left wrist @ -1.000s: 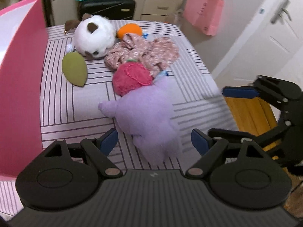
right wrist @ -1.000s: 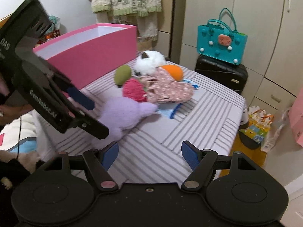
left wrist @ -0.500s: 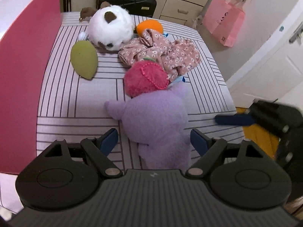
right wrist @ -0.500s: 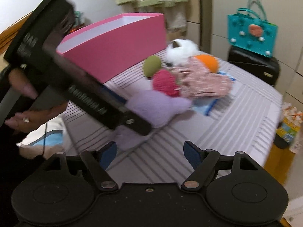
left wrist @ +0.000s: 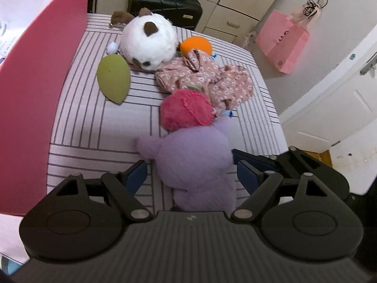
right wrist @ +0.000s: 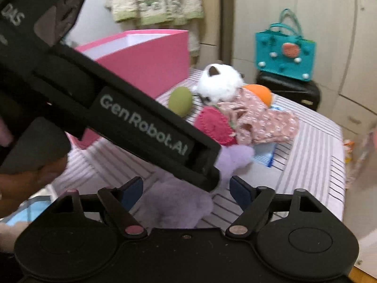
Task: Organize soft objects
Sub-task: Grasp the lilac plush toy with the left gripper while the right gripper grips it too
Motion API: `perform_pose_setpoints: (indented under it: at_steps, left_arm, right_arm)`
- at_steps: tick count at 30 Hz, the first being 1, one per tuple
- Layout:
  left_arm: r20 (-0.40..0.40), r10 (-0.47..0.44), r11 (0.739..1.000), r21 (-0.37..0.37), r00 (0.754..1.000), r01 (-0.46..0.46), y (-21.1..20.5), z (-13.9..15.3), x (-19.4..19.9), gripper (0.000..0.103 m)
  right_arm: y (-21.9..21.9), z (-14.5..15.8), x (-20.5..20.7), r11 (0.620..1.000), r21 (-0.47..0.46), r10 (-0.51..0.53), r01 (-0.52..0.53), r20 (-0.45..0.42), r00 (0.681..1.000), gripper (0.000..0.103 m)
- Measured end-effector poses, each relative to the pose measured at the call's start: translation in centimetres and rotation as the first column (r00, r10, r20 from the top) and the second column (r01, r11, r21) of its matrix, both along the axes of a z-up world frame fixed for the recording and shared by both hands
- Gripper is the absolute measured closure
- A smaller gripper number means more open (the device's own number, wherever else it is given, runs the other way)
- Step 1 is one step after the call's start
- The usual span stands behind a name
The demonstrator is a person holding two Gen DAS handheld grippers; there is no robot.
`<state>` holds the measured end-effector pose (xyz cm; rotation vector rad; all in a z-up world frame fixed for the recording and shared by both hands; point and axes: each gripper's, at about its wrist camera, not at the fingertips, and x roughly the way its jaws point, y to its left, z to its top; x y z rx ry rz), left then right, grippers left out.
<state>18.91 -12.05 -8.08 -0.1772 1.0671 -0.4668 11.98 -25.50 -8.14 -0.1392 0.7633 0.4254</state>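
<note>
A purple plush toy [left wrist: 193,158] lies on the striped table [left wrist: 94,127], between the open jaws of my left gripper [left wrist: 192,176]. It also shows in the right wrist view [right wrist: 179,202], between the open jaws of my right gripper [right wrist: 186,188]. Beyond it lie a red plush strawberry [left wrist: 186,109], a pink floral cloth [left wrist: 207,77], a white plush ball [left wrist: 148,41], an orange ball [left wrist: 195,44] and a green leaf-shaped toy [left wrist: 113,80]. A large pink box [left wrist: 30,75] stands at the left.
The left gripper's black body [right wrist: 106,108] crosses the right wrist view and hides part of the table. A black suitcase [left wrist: 165,9] with a teal bag [right wrist: 285,49] stands behind the table. A pink paper bag [left wrist: 282,42] and a white door [left wrist: 341,99] are at the right.
Both grippers have moved forward towards the purple plush toy, which now sits between each pair of jaws. The right gripper has come in close beside the left one.
</note>
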Motion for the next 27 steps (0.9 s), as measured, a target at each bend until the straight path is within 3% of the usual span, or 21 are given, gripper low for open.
perform_pose_setpoints:
  at_steps: [2, 4, 7, 15, 19, 27]
  left_arm:
    - [0.004, 0.007, 1.000, 0.007, 1.000, -0.007, 0.0, -0.2, 0.1, 0.020]
    - [-0.004, 0.004, 1.000, 0.009, 1.000, -0.004, 0.0, -0.4, 0.2, 0.020]
    - [-0.002, 0.004, 1.000, 0.003, 1.000, -0.004, -0.1, -0.6, 0.0, 0.021]
    - [0.044, 0.018, 1.000, -0.006, 0.999, -0.017, -1.1, -0.8, -0.8, 0.025]
    - [0.049, 0.020, 1.000, -0.022, 0.999, -0.019, -1.0, -0.7, -1.2, 0.041]
    - [0.038, -0.004, 1.000, -0.012, 0.999, 0.005, -0.7, -0.5, -2.3, 0.041]
  right_arm:
    - [-0.5, -0.2, -0.2, 1.000, 0.015, -0.021, 0.021, -0.014, 1.000, 0.030]
    - [-1.2, -0.2, -0.6, 0.998, 0.045, -0.041, 0.043, -0.044, 0.998, 0.043]
    - [-1.9, -0.3, -1.0, 0.996, 0.065, -0.063, 0.067, -0.066, 0.996, 0.048]
    - [-2.6, -0.9, -1.0, 0.974, 0.194, -0.102, 0.121, -0.101, 0.990, 0.053]
    - [-2.8, -1.0, -0.8, 0.960, 0.242, -0.115, 0.144, -0.129, 0.985, 0.054]
    - [-2.6, -1.1, -1.1, 0.951, 0.268, -0.114, 0.153, -0.156, 0.981, 0.054]
